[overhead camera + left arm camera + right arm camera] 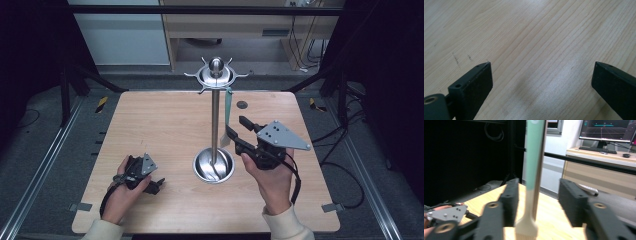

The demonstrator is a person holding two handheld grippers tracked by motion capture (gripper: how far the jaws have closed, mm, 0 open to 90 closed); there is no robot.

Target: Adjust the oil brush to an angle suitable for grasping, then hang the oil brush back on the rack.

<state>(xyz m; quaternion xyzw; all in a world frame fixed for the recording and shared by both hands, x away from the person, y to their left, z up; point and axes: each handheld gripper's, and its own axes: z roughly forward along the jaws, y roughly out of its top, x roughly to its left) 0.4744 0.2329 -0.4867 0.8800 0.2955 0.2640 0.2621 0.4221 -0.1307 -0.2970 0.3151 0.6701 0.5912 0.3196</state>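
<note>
Right gripper (537, 202) is standing released around the hanging green-handled basting brush (534, 170) beside the steel rack pole (215, 125). Hanging looks done; backing away cleanly is coming next. Left gripper (541, 77) is idling open over the wooden table (529, 30).

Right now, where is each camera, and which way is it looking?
High view: sits above the person's side, looking forward and down on the wooden table and the metal stand; both hands, left gripper and right gripper show.
Left gripper view: rides the left gripper, facing down at bare tabletop; its open jaws show.
Right gripper view: rides the right gripper, facing level at the hanging brush; its open jaws flank it.
Shared: the brush and stand appear in the high and right gripper views.
</note>
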